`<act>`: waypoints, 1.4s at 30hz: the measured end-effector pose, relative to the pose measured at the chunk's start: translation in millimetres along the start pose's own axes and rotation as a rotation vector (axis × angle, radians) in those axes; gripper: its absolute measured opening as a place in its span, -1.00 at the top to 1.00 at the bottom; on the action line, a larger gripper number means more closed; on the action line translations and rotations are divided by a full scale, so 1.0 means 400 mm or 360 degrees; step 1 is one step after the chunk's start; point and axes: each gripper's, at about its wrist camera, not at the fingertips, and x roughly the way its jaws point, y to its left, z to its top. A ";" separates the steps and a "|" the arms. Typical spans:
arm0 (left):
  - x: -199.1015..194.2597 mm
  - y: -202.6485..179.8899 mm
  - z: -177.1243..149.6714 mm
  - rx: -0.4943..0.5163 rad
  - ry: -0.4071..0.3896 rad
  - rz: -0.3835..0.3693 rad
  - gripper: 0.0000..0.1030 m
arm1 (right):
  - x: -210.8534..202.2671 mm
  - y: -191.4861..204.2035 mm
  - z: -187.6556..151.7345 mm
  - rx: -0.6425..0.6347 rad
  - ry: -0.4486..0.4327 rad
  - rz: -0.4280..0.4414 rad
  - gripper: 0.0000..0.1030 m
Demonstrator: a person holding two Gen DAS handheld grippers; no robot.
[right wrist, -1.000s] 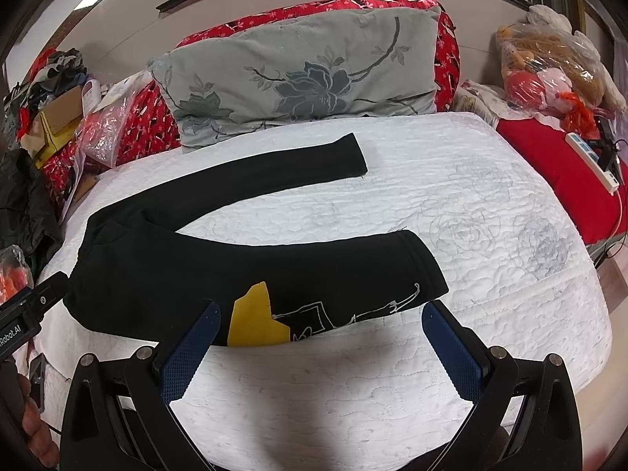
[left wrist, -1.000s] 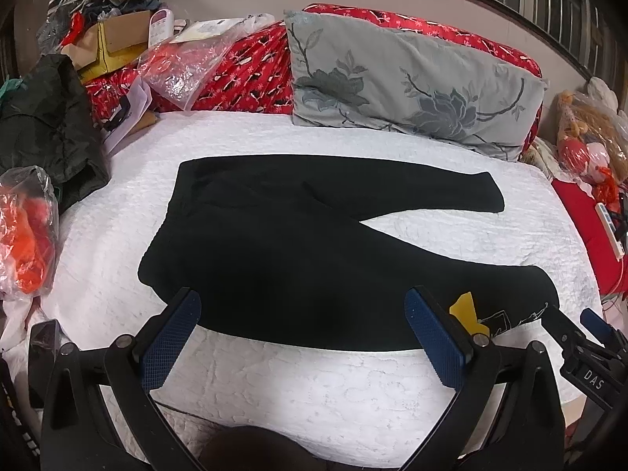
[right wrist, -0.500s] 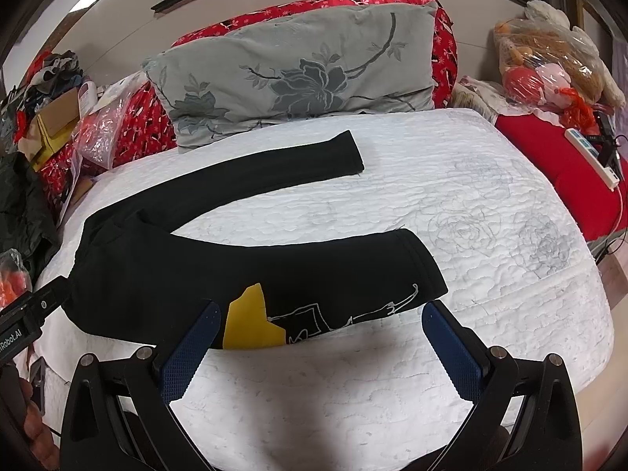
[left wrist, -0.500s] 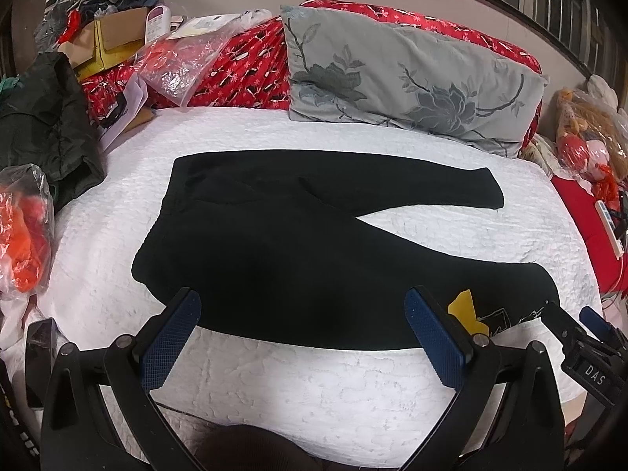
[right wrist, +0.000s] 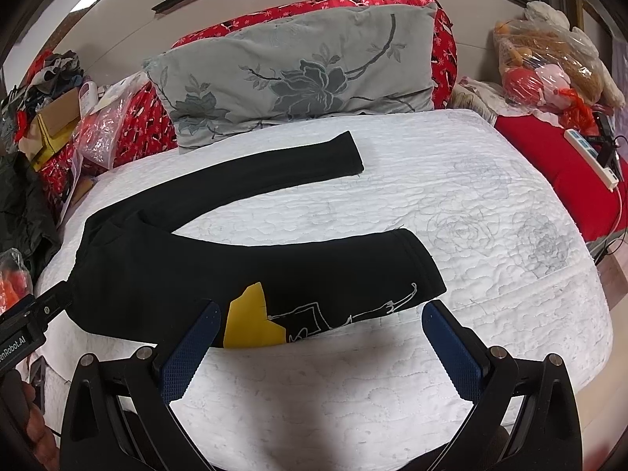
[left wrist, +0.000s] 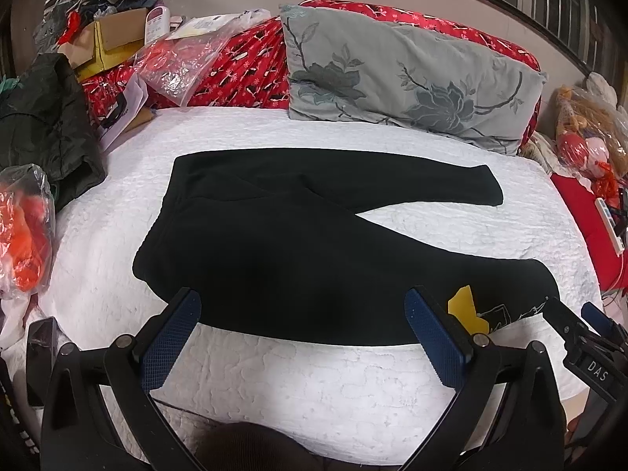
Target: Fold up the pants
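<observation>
Black pants (left wrist: pixel 282 243) lie flat on a white quilted bed (left wrist: pixel 314 384), waist to the left, two legs spread apart to the right. The near leg has a yellow patch (right wrist: pixel 251 320) and white line print near its cuff. The pants also show in the right wrist view (right wrist: pixel 165 271). My left gripper (left wrist: pixel 302 314) is open and empty, just in front of the waist and hip edge. My right gripper (right wrist: pixel 320 322) is open and empty, just in front of the near leg's printed end. Its tip shows in the left wrist view (left wrist: pixel 588 337).
A grey floral pillow (left wrist: pixel 408 78) and red bedding (left wrist: pixel 243 66) lie at the head of the bed. Boxes, plastic bags and dark clothes (left wrist: pixel 43 125) crowd the left side. Bagged toys (right wrist: pixel 549 62) and a power strip (right wrist: pixel 588 157) sit at the right.
Both grippers have drifted slightly; the view shifted a little. The pants have not moved and both grippers stay open.
</observation>
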 end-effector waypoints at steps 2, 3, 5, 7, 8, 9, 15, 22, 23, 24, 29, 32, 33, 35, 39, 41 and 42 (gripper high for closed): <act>0.002 0.001 0.002 -0.0003 0.0004 -0.0003 -1.00 | 0.001 0.000 0.001 0.0000 0.0000 0.0001 -1.00; 0.002 0.001 0.003 -0.0003 0.0005 -0.0004 -1.00 | 0.001 0.000 0.000 0.0001 0.0000 0.0001 -1.00; 0.005 0.002 0.004 -0.0004 0.0008 -0.0004 -1.00 | 0.002 -0.001 0.000 0.0001 0.0001 0.0001 -1.00; 0.010 0.003 0.006 -0.0005 0.0016 -0.0007 -1.00 | 0.003 0.000 -0.001 -0.0001 0.0008 0.0000 -1.00; 0.013 0.004 0.006 -0.0007 0.0020 -0.0007 -1.00 | 0.005 0.001 -0.001 -0.0001 0.0013 0.0000 -1.00; 0.017 0.004 0.007 -0.0009 0.0023 -0.0006 -1.00 | 0.006 0.002 0.000 -0.0002 0.0017 0.0000 -1.00; 0.051 0.010 0.026 -0.0025 0.0088 0.0009 -1.00 | 0.029 0.003 0.025 -0.0018 0.0038 0.0020 -1.00; 0.167 0.114 0.168 -0.0096 0.0344 0.0082 -1.00 | 0.109 -0.095 0.197 0.0103 0.0032 0.0022 -1.00; 0.183 0.145 0.201 -0.0129 0.0354 0.0090 -1.00 | 0.124 -0.106 0.223 0.0097 0.0031 0.0008 -0.99; 0.197 0.177 0.232 -0.0161 0.0369 0.0103 -1.00 | 0.148 -0.121 0.259 0.0087 0.0042 -0.0002 -0.99; 0.300 0.329 0.393 -0.0364 0.0486 0.0110 -1.00 | 0.302 -0.163 0.404 0.0034 0.0176 0.0030 -0.99; 0.371 0.408 0.439 -0.0471 0.0588 0.0086 -1.00 | 0.396 -0.175 0.451 0.0051 0.0251 0.0067 -0.99; 0.393 0.428 0.448 -0.0504 0.0612 0.0080 -1.00 | 0.423 -0.179 0.462 0.0064 0.0267 0.0078 -0.99; 0.440 0.468 0.451 -0.0585 0.0666 0.0044 -1.00 | 0.467 -0.184 0.478 0.0058 0.0266 0.0117 -0.99; 0.534 0.501 0.430 -0.0690 0.0790 -0.0046 -1.00 | 0.550 -0.183 0.505 0.0073 0.0337 0.0141 -0.99; 0.563 0.489 0.427 -0.0663 0.0818 -0.0044 -1.00 | 0.582 -0.176 0.514 0.0049 0.0367 0.0144 -0.99; 0.576 0.484 0.428 -0.0646 0.0824 -0.0041 -1.00 | 0.598 -0.171 0.519 0.0035 0.0383 0.0149 -0.99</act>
